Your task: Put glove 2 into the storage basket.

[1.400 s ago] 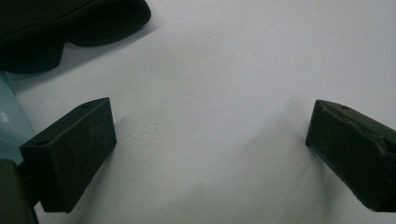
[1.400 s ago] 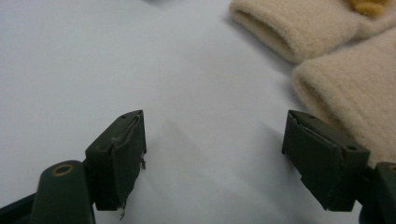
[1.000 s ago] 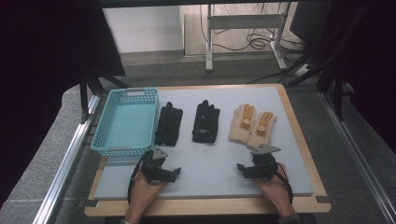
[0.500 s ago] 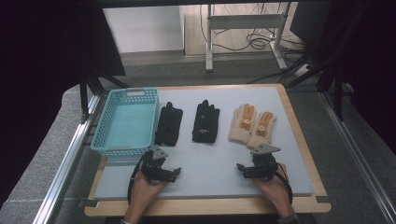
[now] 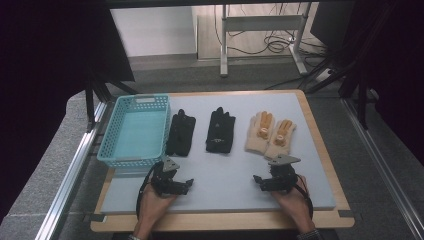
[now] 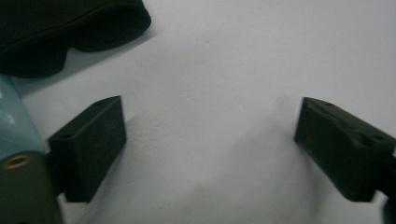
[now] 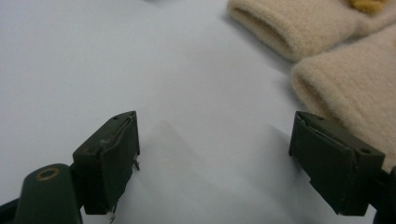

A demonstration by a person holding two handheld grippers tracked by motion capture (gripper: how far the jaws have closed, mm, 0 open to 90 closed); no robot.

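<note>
Since nothing is in either tool's grip yet, the job looks barely begun: all gloves lie flat on the worktop (image 5: 300,165) and the basket (image 5: 112,161) holds nothing. Nearest the left tool (image 5: 186,183) is the left black glove (image 5: 180,132), just right of the teal basket, fingers pointing away from the person; its cuff shows at the top-left corner of the left gripper view, w/ a sliver of basket wall at that view's left edge. A second black glove (image 5: 220,130) lies mid-worktop, apart from the first. To the right sits the beige glove pair (image 5: 270,133), w/ orange patches, the two touching side by side; their cuffs (image 7: 327,51) come close to the right tool (image 7: 215,154) in the right gripper view, the nearer cuff just beside one jaw but not between the jaws. Left tool: jaws apart over bare worktop, nothing between them, and they've just been closing a bit. Right tool (image 5: 257,179): jaws wide apart, also over bare surface. Both hands rest near the worktop's front edge, short of the gloves. My read, judging by the layout: gloves probably go into the basket, so approx. zero done; every pick, carry & drop is left, likely starting w/ the black glove next to the basket or the beige pair by the right tool.
</note>
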